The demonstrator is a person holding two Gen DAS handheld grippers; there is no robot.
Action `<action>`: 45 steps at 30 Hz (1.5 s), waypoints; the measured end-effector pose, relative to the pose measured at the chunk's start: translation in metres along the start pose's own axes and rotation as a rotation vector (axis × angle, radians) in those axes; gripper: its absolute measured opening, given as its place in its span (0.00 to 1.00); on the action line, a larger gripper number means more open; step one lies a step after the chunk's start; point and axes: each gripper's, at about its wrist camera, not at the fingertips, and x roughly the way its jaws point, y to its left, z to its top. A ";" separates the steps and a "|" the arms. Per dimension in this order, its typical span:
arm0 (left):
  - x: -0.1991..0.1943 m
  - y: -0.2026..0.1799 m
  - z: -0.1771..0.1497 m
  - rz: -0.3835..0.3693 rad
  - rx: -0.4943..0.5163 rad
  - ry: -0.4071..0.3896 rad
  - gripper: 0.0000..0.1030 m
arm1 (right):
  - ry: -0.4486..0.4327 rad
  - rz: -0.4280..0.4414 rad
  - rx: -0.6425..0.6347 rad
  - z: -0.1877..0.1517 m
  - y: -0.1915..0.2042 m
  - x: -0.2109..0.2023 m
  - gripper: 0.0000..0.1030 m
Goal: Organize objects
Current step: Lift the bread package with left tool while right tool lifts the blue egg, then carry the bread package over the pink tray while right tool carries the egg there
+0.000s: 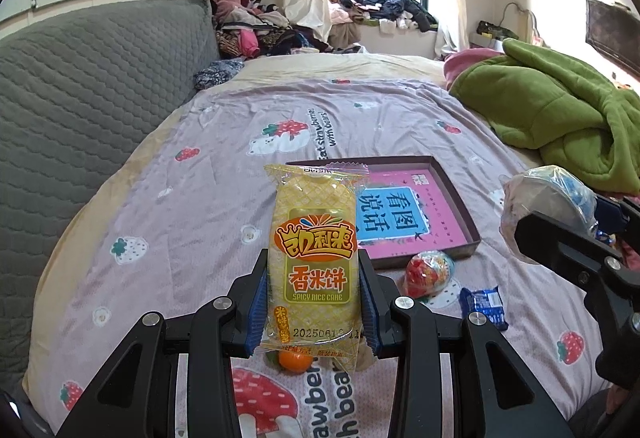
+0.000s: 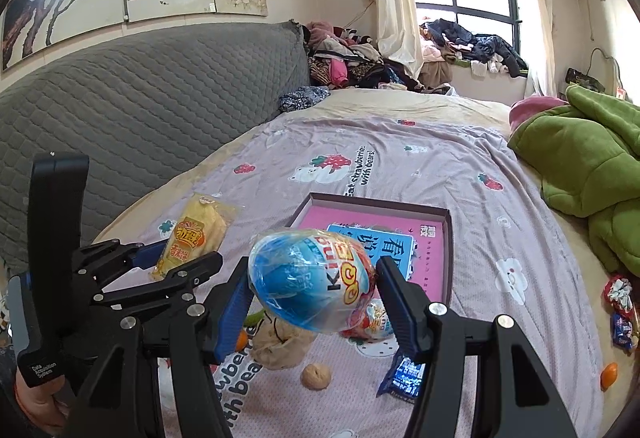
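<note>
My left gripper (image 1: 314, 302) is shut on a yellow rice cake packet (image 1: 314, 258), which it holds upright above the bed. From the right wrist view the same packet (image 2: 196, 238) and left gripper (image 2: 176, 262) show at the left. My right gripper (image 2: 316, 294) is shut on a blue plastic-wrapped toy egg (image 2: 308, 286). That egg (image 1: 548, 197) also appears at the right edge of the left wrist view. A shallow brown box (image 1: 460, 197) with a pink and blue book inside lies on the bedspread beyond both grippers. The box (image 2: 448, 258) sits just past the egg.
On the bedspread lie a red toy egg (image 1: 430, 272), a blue snack packet (image 1: 484, 306), an orange (image 1: 295, 360), a walnut (image 2: 316, 376), a small cloth pouch (image 2: 280, 346). More sweets (image 2: 622, 318) and another orange (image 2: 609, 375) lie at the right. Green blanket (image 1: 560, 105) is right, grey headboard (image 1: 88, 85) left.
</note>
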 end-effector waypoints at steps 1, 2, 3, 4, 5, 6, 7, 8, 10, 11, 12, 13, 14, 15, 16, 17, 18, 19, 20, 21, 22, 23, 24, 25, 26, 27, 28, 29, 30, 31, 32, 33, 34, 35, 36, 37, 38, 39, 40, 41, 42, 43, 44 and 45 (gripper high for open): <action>0.002 0.000 0.002 -0.002 -0.001 0.002 0.39 | 0.000 -0.003 -0.001 0.001 -0.001 0.002 0.60; 0.003 0.000 0.003 -0.004 -0.003 0.001 0.39 | 0.001 -0.006 -0.006 0.002 -0.001 0.003 0.60; 0.005 -0.001 0.006 -0.002 -0.002 0.001 0.39 | 0.001 -0.016 -0.010 0.003 -0.002 0.006 0.60; 0.006 -0.002 0.007 -0.001 -0.001 -0.001 0.39 | 0.002 -0.020 -0.013 0.003 -0.002 0.007 0.60; 0.009 -0.002 0.010 0.002 -0.001 -0.003 0.39 | 0.002 -0.020 -0.014 0.004 -0.003 0.009 0.60; 0.010 -0.003 0.011 0.004 -0.001 -0.002 0.39 | 0.000 -0.023 -0.013 0.005 -0.003 0.011 0.60; 0.012 -0.004 0.013 0.004 -0.004 -0.001 0.39 | 0.000 -0.023 -0.010 0.007 -0.005 0.013 0.60; 0.014 -0.004 0.015 0.001 -0.004 -0.001 0.39 | 0.001 -0.022 -0.007 0.008 -0.007 0.015 0.60; 0.019 -0.005 0.020 0.006 -0.002 -0.002 0.39 | -0.005 -0.020 0.000 0.012 -0.011 0.018 0.60; 0.022 -0.005 0.022 0.005 -0.001 -0.001 0.39 | -0.007 -0.018 0.002 0.015 -0.013 0.021 0.60; 0.025 -0.005 0.024 0.002 -0.002 0.001 0.39 | -0.008 -0.018 0.003 0.016 -0.015 0.023 0.60; 0.027 -0.005 0.025 0.000 -0.004 0.004 0.39 | -0.010 -0.021 0.005 0.018 -0.016 0.024 0.60; 0.032 -0.005 0.027 -0.002 -0.003 0.006 0.39 | -0.012 -0.023 0.006 0.020 -0.018 0.026 0.60; 0.035 -0.006 0.029 -0.002 0.000 0.008 0.39 | -0.012 -0.025 0.008 0.023 -0.021 0.029 0.60; 0.039 -0.006 0.031 -0.002 0.002 0.012 0.39 | -0.013 -0.027 0.008 0.024 -0.023 0.032 0.60; 0.044 -0.006 0.032 -0.003 0.003 0.015 0.39 | -0.013 -0.029 0.008 0.025 -0.024 0.034 0.60; 0.047 -0.007 0.033 -0.001 0.005 0.016 0.39 | -0.014 -0.032 0.009 0.026 -0.027 0.036 0.60; 0.050 -0.006 0.035 0.001 0.006 0.016 0.39 | -0.014 -0.035 0.007 0.027 -0.029 0.039 0.60; 0.052 -0.006 0.037 0.004 0.006 0.012 0.39 | -0.012 -0.042 0.006 0.028 -0.031 0.042 0.60; 0.053 -0.005 0.039 0.003 0.007 0.007 0.39 | -0.012 -0.045 0.005 0.028 -0.034 0.044 0.60; 0.053 -0.005 0.040 0.002 0.009 0.001 0.39 | -0.012 -0.047 0.004 0.028 -0.036 0.046 0.60; 0.055 -0.005 0.042 0.006 0.014 -0.002 0.39 | -0.009 -0.051 0.005 0.028 -0.038 0.048 0.60; 0.056 -0.004 0.043 0.005 0.017 -0.004 0.39 | -0.006 -0.057 0.009 0.029 -0.041 0.051 0.60; 0.058 -0.004 0.045 0.002 0.021 -0.005 0.39 | -0.002 -0.055 0.010 0.029 -0.043 0.054 0.60; 0.059 -0.005 0.046 0.002 0.025 -0.006 0.39 | 0.001 -0.055 0.008 0.030 -0.044 0.056 0.60; 0.062 -0.004 0.048 0.005 0.027 -0.009 0.39 | 0.001 -0.061 0.005 0.030 -0.046 0.059 0.60; 0.064 -0.004 0.048 0.007 0.028 -0.008 0.39 | 0.004 -0.062 0.003 0.030 -0.046 0.062 0.60; 0.066 -0.003 0.049 0.004 0.028 -0.006 0.39 | 0.008 -0.064 0.003 0.030 -0.048 0.065 0.60; 0.068 -0.003 0.051 0.001 0.024 -0.008 0.39 | 0.011 -0.064 0.006 0.030 -0.049 0.068 0.60; 0.070 -0.003 0.052 0.000 0.024 -0.009 0.39 | 0.014 -0.058 0.003 0.030 -0.049 0.071 0.60; 0.071 -0.003 0.053 -0.001 0.023 -0.013 0.39 | 0.017 -0.059 0.001 0.030 -0.049 0.073 0.60; 0.074 -0.003 0.054 -0.003 0.021 -0.016 0.39 | 0.019 -0.066 0.000 0.031 -0.051 0.076 0.60; 0.075 -0.003 0.055 -0.002 0.020 -0.017 0.39 | 0.021 -0.065 -0.001 0.031 -0.051 0.080 0.60; 0.079 -0.002 0.057 -0.002 0.015 -0.017 0.39 | 0.023 -0.065 0.000 0.031 -0.053 0.082 0.60; 0.081 -0.001 0.057 -0.003 0.014 -0.015 0.39 | 0.022 -0.067 0.005 0.031 -0.055 0.084 0.60; 0.084 -0.001 0.058 -0.005 0.012 -0.013 0.39 | 0.022 -0.065 0.007 0.032 -0.056 0.087 0.60; 0.088 -0.001 0.059 -0.005 0.007 -0.011 0.39 | 0.023 -0.066 0.008 0.033 -0.058 0.089 0.60; 0.091 -0.001 0.060 -0.006 0.005 -0.007 0.39 | 0.021 -0.069 0.013 0.033 -0.059 0.091 0.60; 0.094 -0.001 0.060 -0.009 0.003 -0.005 0.39 | 0.023 -0.066 0.013 0.034 -0.061 0.093 0.60; 0.099 -0.001 0.062 -0.008 -0.001 -0.003 0.39 | 0.024 -0.067 0.014 0.034 -0.062 0.095 0.60; 0.102 -0.001 0.062 -0.006 -0.002 -0.001 0.39 | 0.021 -0.073 0.015 0.035 -0.063 0.097 0.60; 0.105 -0.001 0.063 -0.005 -0.006 -0.001 0.39 | 0.022 -0.074 0.012 0.035 -0.063 0.099 0.60; 0.108 -0.001 0.064 -0.004 -0.007 0.000 0.39 | 0.024 -0.076 0.010 0.035 -0.064 0.102 0.60; 0.111 -0.001 0.065 -0.004 -0.011 0.001 0.39 | 0.024 -0.082 0.011 0.035 -0.065 0.104 0.60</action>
